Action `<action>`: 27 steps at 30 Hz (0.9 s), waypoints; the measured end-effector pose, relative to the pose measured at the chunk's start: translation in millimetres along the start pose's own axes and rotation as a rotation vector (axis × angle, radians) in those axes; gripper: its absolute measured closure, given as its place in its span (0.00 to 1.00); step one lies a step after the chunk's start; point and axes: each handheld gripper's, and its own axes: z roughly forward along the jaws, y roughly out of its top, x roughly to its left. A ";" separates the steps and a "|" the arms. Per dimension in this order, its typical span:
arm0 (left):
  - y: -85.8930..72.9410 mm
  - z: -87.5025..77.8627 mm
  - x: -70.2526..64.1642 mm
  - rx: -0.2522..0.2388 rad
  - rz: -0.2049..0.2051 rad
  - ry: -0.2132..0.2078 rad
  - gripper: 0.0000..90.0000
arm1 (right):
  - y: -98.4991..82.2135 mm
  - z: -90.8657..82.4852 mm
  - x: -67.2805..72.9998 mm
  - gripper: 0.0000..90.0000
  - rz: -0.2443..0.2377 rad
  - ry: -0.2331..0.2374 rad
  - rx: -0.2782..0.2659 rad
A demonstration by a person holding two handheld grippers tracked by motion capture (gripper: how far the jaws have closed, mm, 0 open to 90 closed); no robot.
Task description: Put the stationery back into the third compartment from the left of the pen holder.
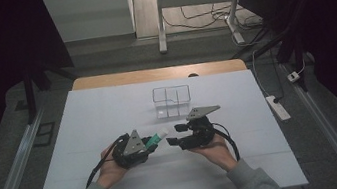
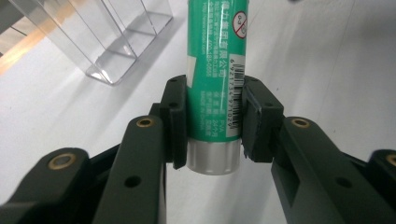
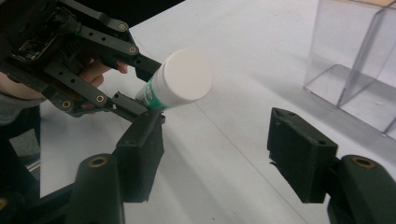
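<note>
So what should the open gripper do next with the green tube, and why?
Probably ease the right gripper forward so its open jaws come around the white cap. The left gripper is clamped on the green tube, whose cap points at the right one, and nothing is between the right gripper's jaws.

A clear divided box (image 1: 172,101) stands on the white table (image 1: 99,120).

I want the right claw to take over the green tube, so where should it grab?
Probably the white cap end of the green tube: it sticks out free toward the right claw, whose jaws stand open, while the left claw clamps the silver end. Come straight along the tube's axis.
</note>
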 end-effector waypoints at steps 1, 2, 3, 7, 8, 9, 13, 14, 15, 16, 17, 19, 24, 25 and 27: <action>0.3 0.2 -0.2 -0.003 -0.004 -0.004 0.72 | -0.9 1.5 0.8 0.38 0.009 0.008 -0.006; 0.5 0.6 -0.5 -0.005 -0.006 -0.008 0.72 | -1.8 3.1 1.5 0.38 0.013 0.016 -0.010; 0.6 1.3 -1.0 -0.005 -0.006 -0.010 0.72 | -2.3 4.1 2.6 0.38 0.015 0.018 -0.012; 1.7 4.6 -3.4 -0.006 -0.007 -0.015 0.72 | -2.4 6.9 6.3 0.39 0.028 0.032 -0.054; 2.0 5.4 -4.0 -0.010 -0.010 -0.016 0.72 | -2.3 7.5 6.8 0.40 0.033 0.039 -0.061; 2.5 6.4 -4.6 -0.012 -0.010 -0.018 0.72 | -2.3 8.0 7.5 0.41 0.038 0.041 -0.066; 3.9 9.6 -7.9 -0.006 -0.002 -0.016 0.72 | -2.6 9.5 8.5 0.44 0.044 0.037 -0.077; 4.1 10.5 -8.6 -0.004 0.000 -0.017 0.72 | -2.9 10.2 8.5 0.45 0.047 0.035 -0.079; 4.3 11.6 -9.1 -0.002 0.000 -0.022 0.72 | -3.3 10.7 8.4 0.47 0.050 0.033 -0.080; 4.4 12.7 -9.8 0.001 0.002 -0.025 0.72 | -3.5 11.2 8.4 0.49 0.054 0.033 -0.081; 4.6 14.0 -10.7 0.006 0.002 -0.031 0.72 | -3.7 11.5 8.6 0.51 0.057 0.032 -0.084; 5.1 16.4 -13.2 0.019 0.020 -0.031 0.72 | -3.8 12.1 9.0 0.56 0.058 0.031 -0.090; 5.4 19.5 -15.1 0.028 0.026 -0.032 0.72 | -3.7 11.5 9.2 0.63 0.062 0.023 -0.099; 5.4 20.1 -15.4 0.028 0.026 -0.031 0.72 | -3.7 11.1 9.2 0.64 0.067 0.027 -0.105; 5.2 21.2 -15.6 0.032 0.028 -0.035 0.72 | -3.3 10.7 9.7 0.66 0.060 0.029 -0.104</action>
